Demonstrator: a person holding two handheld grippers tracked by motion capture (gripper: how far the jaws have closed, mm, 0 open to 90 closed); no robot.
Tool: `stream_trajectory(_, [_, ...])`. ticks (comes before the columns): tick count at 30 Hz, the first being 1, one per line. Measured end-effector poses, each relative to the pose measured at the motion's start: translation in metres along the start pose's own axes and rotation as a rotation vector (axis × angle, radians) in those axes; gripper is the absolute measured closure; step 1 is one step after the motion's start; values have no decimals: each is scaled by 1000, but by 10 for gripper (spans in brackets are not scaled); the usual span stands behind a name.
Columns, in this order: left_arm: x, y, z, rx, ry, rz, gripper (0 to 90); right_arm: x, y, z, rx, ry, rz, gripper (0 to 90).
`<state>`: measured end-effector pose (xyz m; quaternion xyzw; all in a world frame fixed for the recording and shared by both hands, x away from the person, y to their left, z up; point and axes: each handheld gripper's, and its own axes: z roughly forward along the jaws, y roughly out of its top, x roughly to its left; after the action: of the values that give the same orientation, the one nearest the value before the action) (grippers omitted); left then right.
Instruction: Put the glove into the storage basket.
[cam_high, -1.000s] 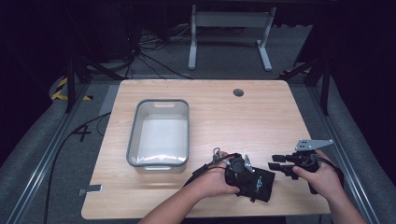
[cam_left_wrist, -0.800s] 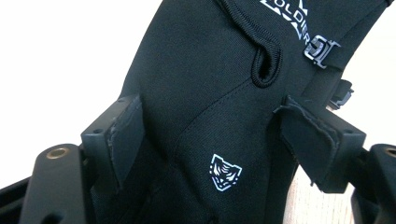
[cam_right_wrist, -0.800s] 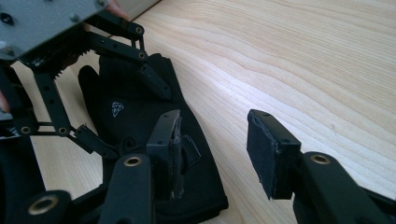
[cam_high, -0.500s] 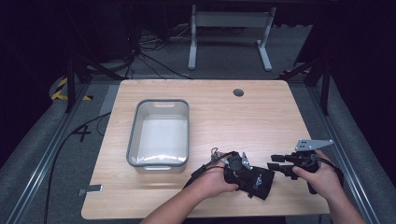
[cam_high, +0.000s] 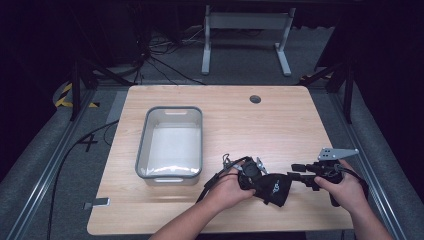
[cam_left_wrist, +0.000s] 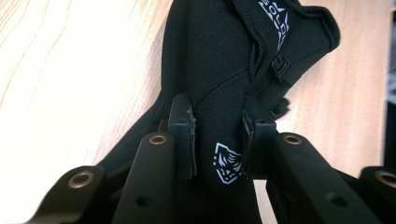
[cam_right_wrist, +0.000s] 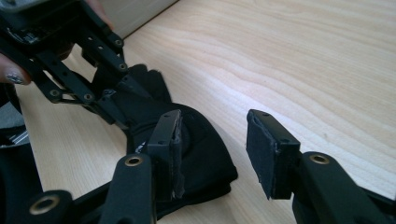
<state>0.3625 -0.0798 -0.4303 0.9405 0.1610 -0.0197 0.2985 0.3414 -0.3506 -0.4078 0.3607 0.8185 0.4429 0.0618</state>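
The black pouch (cam_high: 274, 188) is lying on the desk (cam_high: 280, 125) near its front edge, long axis running left to right. The left gripper (cam_left_wrist: 218, 140), jaws having just closed, is pinching the pouch's fabric, while the right gripper (cam_right_wrist: 215, 154) is hovering just beside the pouch's other end with jaws wide apart.

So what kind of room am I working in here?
Probably a lab or test workspace, not a home: a bare wooden table on a metal-framed platform, loose cables on the grey floor behind it, yellow-black hazard tape and dark surroundings.
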Motion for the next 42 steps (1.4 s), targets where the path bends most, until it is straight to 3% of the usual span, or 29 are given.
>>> stream_trajectory(3, [-1, 0, -10, 5, 25, 10, 709, -2, 1, -4, -37, -17, 5, 561])
stream_trajectory(6, [-3, 1, -21, -12, 7, -9, 709, -5, 1, -8, -53, -35, 13, 562])
stream_trajectory(12, [-3, 2, -37, -24, 24, -38, 708, -5, 1, -4, -40, -32, 11, 560])
stream_trajectory(18, [5, 3, -53, -53, 25, -107, 708, -7, 3, -4, -49, -29, 22, 556])
stream_trajectory(27, [8, 7, -71, -89, 24, -116, 708, -8, 2, -1, -42, -21, 26, 554])
stream_trajectory(29, [8, 9, -76, -95, 20, -98, 708, -7, 2, -1, -40, -21, 26, 553])
stream_trajectory(38, [14, 14, -99, -137, 21, -141, 707, -8, 2, -1, -40, -22, 29, 554])
stream_trajectory(42, [21, 11, -114, -147, 65, -182, 707, -7, 3, 0, -40, -15, 27, 554])
